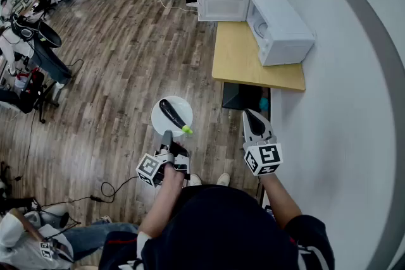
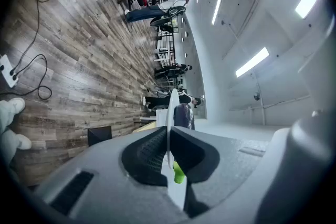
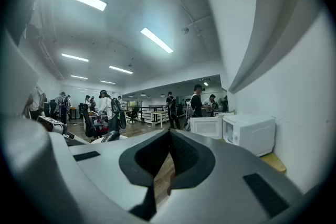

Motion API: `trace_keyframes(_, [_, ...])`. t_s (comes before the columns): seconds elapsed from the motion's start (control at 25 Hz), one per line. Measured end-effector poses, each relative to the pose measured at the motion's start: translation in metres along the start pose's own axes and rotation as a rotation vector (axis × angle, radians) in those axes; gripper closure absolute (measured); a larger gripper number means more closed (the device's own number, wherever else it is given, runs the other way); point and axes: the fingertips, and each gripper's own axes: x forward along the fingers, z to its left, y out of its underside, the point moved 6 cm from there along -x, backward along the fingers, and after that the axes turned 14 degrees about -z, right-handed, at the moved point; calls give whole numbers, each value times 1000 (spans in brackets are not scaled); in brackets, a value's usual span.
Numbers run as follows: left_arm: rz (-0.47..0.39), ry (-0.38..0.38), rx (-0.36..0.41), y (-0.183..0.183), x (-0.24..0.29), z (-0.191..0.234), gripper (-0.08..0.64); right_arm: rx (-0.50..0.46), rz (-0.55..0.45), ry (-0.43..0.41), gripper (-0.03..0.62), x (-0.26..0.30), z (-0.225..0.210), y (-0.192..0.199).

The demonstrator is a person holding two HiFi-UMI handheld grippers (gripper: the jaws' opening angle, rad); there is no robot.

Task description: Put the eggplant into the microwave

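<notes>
Both tongs clenched: left gripper (image 1: pixel 167 136) on rim of round white plate (image 1: pixel 157 118), right gripper (image 1: pixel 254 118) empty; dark purple eggplant (image 1: pixel 171 112) lies stem-end toward left gripper, white open-door microwave (image 1: pixel 281 28) well ahead-right.

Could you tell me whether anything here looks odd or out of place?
One thing: the eggplant lies loose on a white plate that the left claw pinches by the rim alone, over the floor. The microwave door stands open.
</notes>
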Motion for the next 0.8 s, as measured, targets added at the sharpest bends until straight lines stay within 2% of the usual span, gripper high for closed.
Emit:
trace_keyframes(0.68, [-5,-2,25,10,-14,-3,538,32,-19,-7,580,-13,-7,-2])
trace_keyframes(0.8, [-11,0,30,17,-18,-5,538,68,-20,0,580,-16,-15,-2])
